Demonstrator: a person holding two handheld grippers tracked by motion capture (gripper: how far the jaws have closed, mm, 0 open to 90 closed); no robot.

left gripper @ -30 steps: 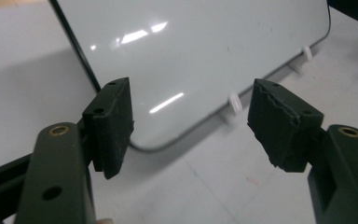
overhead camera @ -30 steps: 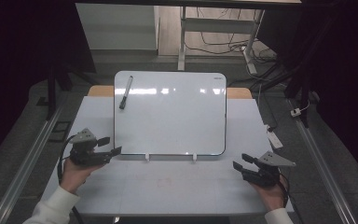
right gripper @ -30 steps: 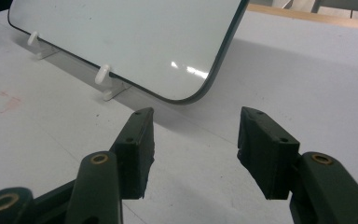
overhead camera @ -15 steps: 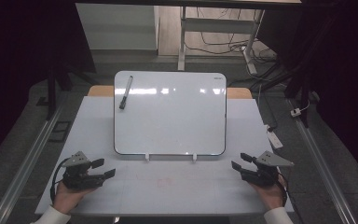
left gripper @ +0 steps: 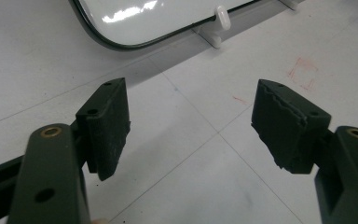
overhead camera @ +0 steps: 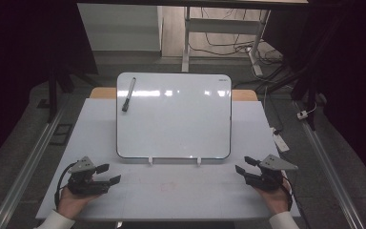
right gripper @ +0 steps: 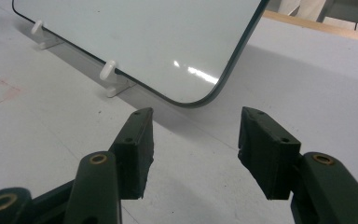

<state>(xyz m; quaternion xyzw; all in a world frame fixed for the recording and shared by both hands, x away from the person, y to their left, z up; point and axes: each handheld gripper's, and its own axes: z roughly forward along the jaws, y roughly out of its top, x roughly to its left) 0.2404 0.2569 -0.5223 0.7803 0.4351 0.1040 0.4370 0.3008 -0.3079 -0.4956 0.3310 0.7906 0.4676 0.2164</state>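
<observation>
While your left gripper [overhead camera: 106, 175] sits low at the near left of the table [overhead camera: 181, 200], its jaws have just been spreading and stand released with only bare tabletop between them, and your right gripper [overhead camera: 246, 166] rests at the near right, jaws likewise parted and grasping nothing. Ahead of you both, the whiteboard [overhead camera: 174, 117] leans on its two small white pegs [right gripper: 108, 70] in the middle of the table, its near corners just beyond each gripper, and the marker [overhead camera: 128, 94] lies on its upper left corner, well apart from either hand
</observation>
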